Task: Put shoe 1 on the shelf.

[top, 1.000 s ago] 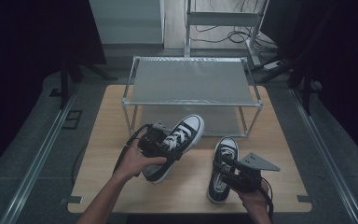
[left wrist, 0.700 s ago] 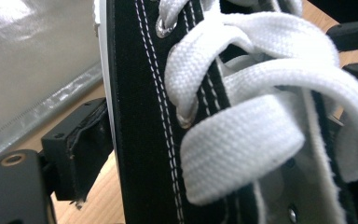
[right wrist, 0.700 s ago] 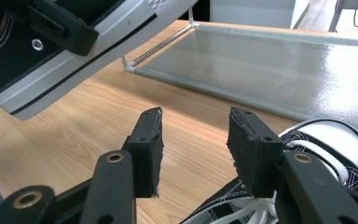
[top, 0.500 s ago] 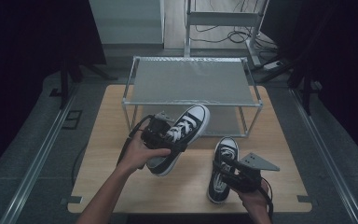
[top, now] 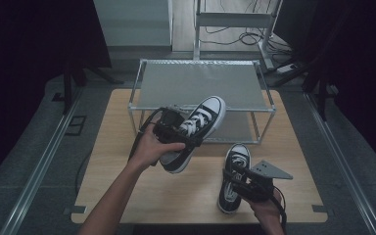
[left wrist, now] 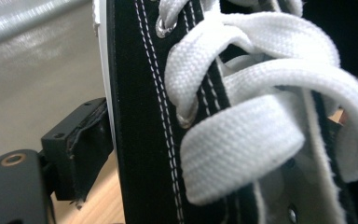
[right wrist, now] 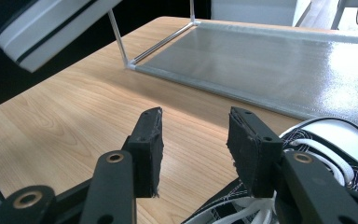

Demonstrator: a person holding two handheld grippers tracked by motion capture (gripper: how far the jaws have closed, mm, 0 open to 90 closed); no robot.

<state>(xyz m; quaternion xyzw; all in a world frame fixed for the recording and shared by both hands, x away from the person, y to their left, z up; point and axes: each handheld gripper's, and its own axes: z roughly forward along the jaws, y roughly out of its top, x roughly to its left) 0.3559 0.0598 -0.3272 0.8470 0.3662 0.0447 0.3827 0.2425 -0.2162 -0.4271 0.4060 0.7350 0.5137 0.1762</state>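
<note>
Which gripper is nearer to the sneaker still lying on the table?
Right. The right gripper hangs over the sneaker on the table, jaws apart. The left gripper is off to the left, clamped on the lifted sneaker by the rack.

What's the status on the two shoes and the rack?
Left gripper shut on lifted shoe, off table. Right gripper open, jaws empty, over second shoe on table. Rack shelves bare; nothing in the way.

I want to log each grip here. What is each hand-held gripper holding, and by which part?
The left hand-held gripper clamps the raised sneaker by its laced side. The right hand-held gripper stands open over the other sneaker, holding nothing.
</note>
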